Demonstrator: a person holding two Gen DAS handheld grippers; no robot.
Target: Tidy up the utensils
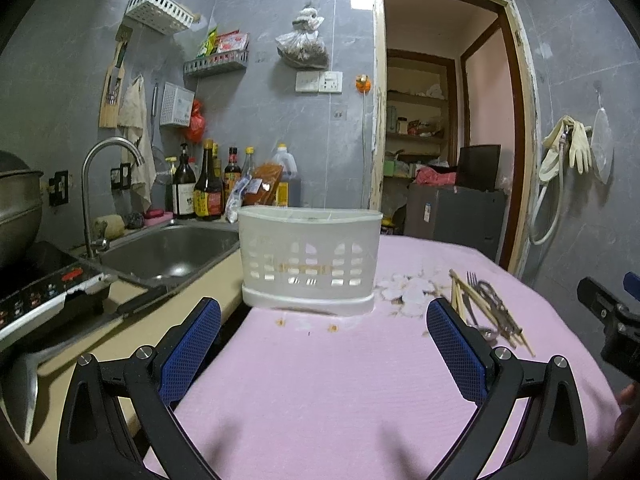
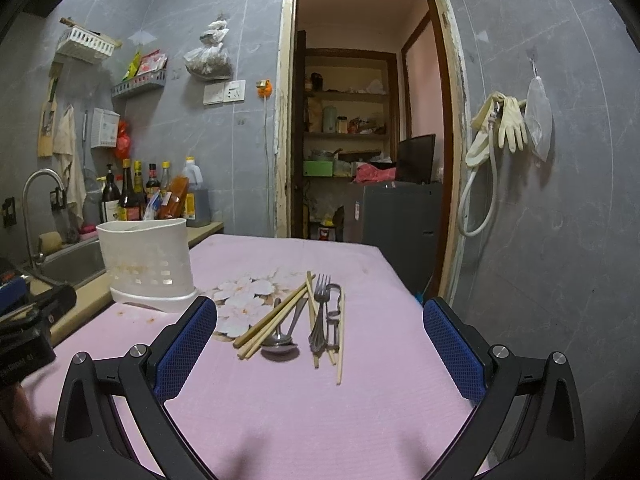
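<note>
A white slotted utensil holder (image 1: 309,258) stands on the pink tablecloth (image 1: 340,380) near its left edge; it also shows in the right wrist view (image 2: 146,264). A pile of utensils lies on the cloth: wooden chopsticks (image 2: 276,322), a fork (image 2: 320,312), spoons (image 2: 280,346) and a metal peeler (image 2: 334,316). The pile shows at the right in the left wrist view (image 1: 486,308). My left gripper (image 1: 324,332) is open and empty, in front of the holder. My right gripper (image 2: 320,332) is open and empty, hovering just short of the pile.
A steel sink (image 1: 172,256) with a tap (image 1: 108,184) lies left of the cloth, with sauce bottles (image 1: 208,188) behind it and an induction cooker (image 1: 44,292) at the far left. A doorway (image 2: 360,140) opens behind the table. The right gripper's body (image 1: 612,320) shows at the right edge.
</note>
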